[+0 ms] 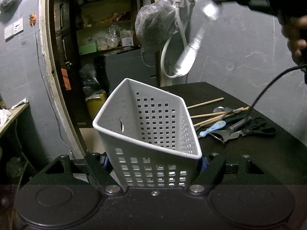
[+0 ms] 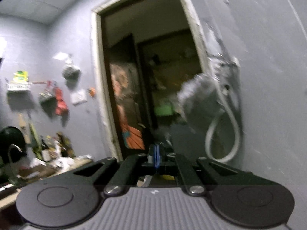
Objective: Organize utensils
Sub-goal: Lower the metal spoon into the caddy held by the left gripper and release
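Left hand-held gripper [image 1: 154, 163] clamps the tilted basket [image 1: 147, 126] — right hand-held gripper [image 2: 156, 158], level, pinched closed on nothing.

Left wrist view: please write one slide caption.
Left gripper holds tilted white basket; utensils lie on black table.

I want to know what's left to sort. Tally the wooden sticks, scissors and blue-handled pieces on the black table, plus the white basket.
Wooden sticks: 4, as far as the pile shows
Black scissors: 1
Blue-handled utensil: 1
White basket: 1
Total: 7
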The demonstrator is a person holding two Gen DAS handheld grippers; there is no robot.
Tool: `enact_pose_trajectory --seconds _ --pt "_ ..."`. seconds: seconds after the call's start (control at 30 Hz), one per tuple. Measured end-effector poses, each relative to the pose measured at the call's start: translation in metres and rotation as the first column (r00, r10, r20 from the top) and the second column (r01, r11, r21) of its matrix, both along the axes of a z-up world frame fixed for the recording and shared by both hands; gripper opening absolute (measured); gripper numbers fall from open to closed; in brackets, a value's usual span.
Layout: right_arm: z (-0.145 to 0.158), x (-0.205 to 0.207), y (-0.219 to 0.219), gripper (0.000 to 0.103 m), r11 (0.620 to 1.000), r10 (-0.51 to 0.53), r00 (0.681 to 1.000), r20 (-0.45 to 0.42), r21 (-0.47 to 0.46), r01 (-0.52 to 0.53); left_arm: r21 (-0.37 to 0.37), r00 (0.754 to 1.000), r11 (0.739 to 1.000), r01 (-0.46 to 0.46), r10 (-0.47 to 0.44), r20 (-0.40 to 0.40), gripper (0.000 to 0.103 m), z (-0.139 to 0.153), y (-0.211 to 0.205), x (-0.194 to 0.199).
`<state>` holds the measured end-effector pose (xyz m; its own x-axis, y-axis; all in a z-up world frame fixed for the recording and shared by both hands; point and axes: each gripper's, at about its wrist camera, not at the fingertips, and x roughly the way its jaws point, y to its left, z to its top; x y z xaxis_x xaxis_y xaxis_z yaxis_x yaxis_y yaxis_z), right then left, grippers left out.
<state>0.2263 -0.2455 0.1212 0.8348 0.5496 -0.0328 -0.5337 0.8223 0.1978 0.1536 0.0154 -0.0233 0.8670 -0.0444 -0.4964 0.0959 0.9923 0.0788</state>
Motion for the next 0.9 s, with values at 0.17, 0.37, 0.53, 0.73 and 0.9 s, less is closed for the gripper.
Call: enact_pose_trajectory --seconds 0.17,0.37,0.53,0.73,0.9 --pt "0.005 -0.012 0.042 0.001 0.995 0.074 0.994 0.077 -0.079 -0.068 -0.001 1.000 1.000 0.007 -0.007 0.000 0.079 0.000 0.002 -0.001" --pt "-0.009 -0.037 0.085 0.001 0.969 0.129 0.983 0.133 -0.228 -0.096 -0.001 1.000 1.000 0.011 -0.011 0.001 0.079 0.001 0.002 0.001" --pt "-0.022 -0.060 0.106 0.001 0.950 0.156 0.978 0.136 -0.292 -0.110 -0.001 1.000 1.000 0.014 -0.014 0.002 0.079 0.000 0.002 0.001" --pt "-0.031 -0.075 0.118 0.001 0.937 0.164 0.977 0.135 -0.332 -0.111 -0.001 1.000 1.000 0.014 -0.014 0.002 0.079 0.000 0.002 0.001" --pt "-0.038 -0.078 0.119 0.001 0.925 0.172 0.978 0.117 -0.360 -0.120 0.002 1.000 1.000 0.017 -0.017 0.002 0.079 0.000 0.001 0.002"
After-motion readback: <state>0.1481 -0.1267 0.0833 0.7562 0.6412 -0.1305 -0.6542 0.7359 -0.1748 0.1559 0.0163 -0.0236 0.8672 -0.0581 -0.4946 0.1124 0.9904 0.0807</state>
